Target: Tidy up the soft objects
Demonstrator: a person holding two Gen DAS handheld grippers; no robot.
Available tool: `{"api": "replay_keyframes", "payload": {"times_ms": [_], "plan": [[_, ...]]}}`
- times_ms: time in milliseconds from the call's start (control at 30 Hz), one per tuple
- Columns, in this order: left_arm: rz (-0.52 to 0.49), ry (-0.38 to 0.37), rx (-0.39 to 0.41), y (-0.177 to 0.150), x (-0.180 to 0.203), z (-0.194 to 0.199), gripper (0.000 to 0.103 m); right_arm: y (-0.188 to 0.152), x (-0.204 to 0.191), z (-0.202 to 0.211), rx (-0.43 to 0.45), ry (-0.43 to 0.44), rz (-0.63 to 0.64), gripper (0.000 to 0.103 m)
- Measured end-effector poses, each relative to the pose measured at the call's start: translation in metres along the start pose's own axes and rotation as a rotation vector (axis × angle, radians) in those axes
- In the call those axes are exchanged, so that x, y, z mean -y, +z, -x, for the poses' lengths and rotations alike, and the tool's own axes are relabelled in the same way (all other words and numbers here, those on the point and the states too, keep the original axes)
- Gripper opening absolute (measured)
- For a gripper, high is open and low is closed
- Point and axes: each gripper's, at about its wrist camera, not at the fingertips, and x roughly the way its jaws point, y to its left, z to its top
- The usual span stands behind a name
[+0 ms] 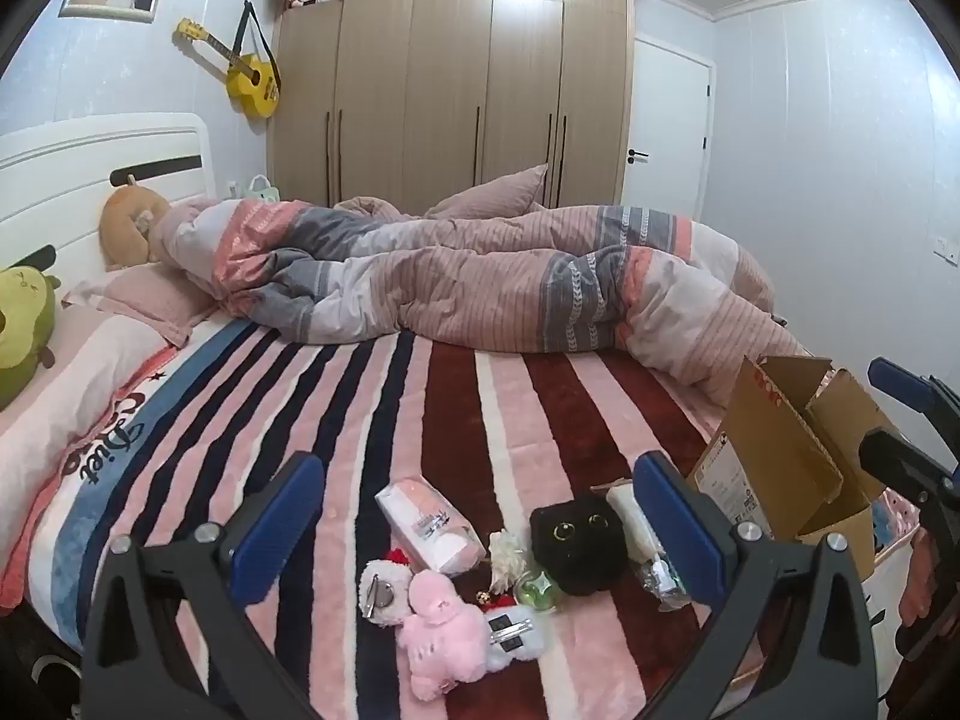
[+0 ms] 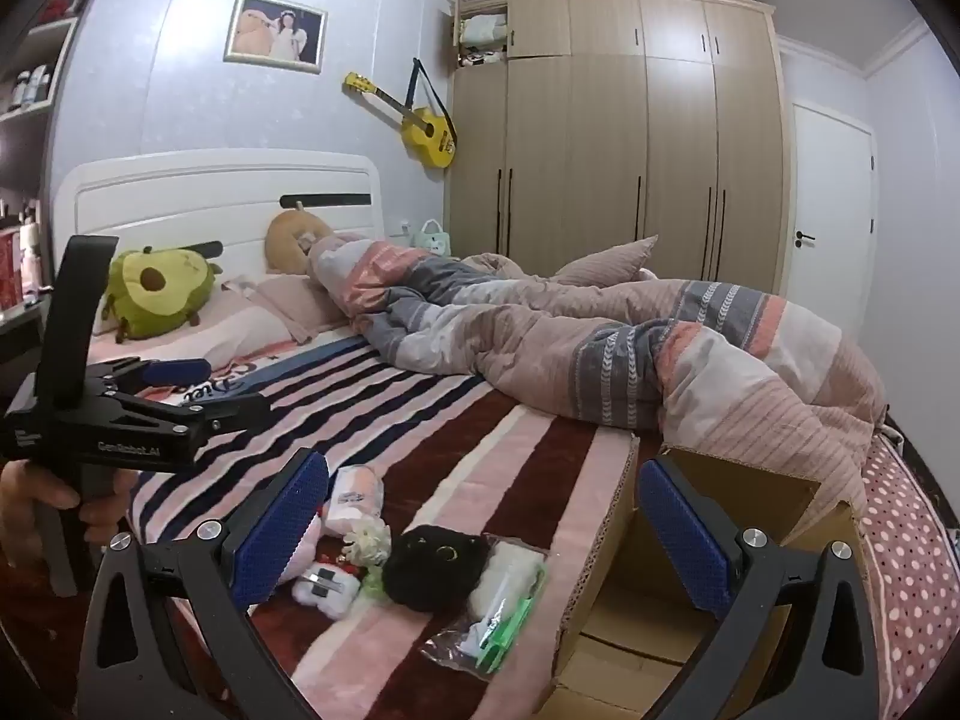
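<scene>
My left hand-held gripper and right hand-held gripper both hang spread wide, pinching nothing. The soft toys huddle near the bed's front edge — the open cardboard box stands just right of them. Beyond the pile the striped blanket lies bare up to the rumpled quilt.

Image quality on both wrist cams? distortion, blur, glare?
Left wrist: heavy fisheye bowing on the wardrobe, dark vignette corners, soft cool light, no glare; black cat plush sharp. Right wrist: same bowing, cardboard box interior shadowed, little motion blur.
</scene>
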Motion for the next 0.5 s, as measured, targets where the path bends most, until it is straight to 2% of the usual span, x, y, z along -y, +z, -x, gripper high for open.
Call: {"api": "replay_keyframes", "payload": {"times_ms": [500], "plan": [[-0.005,0.004,0.017,0.000,-0.001,0.001,0.103,0.001,0.000,0.003,-0.005,0.034,-0.030,0.103]]}}
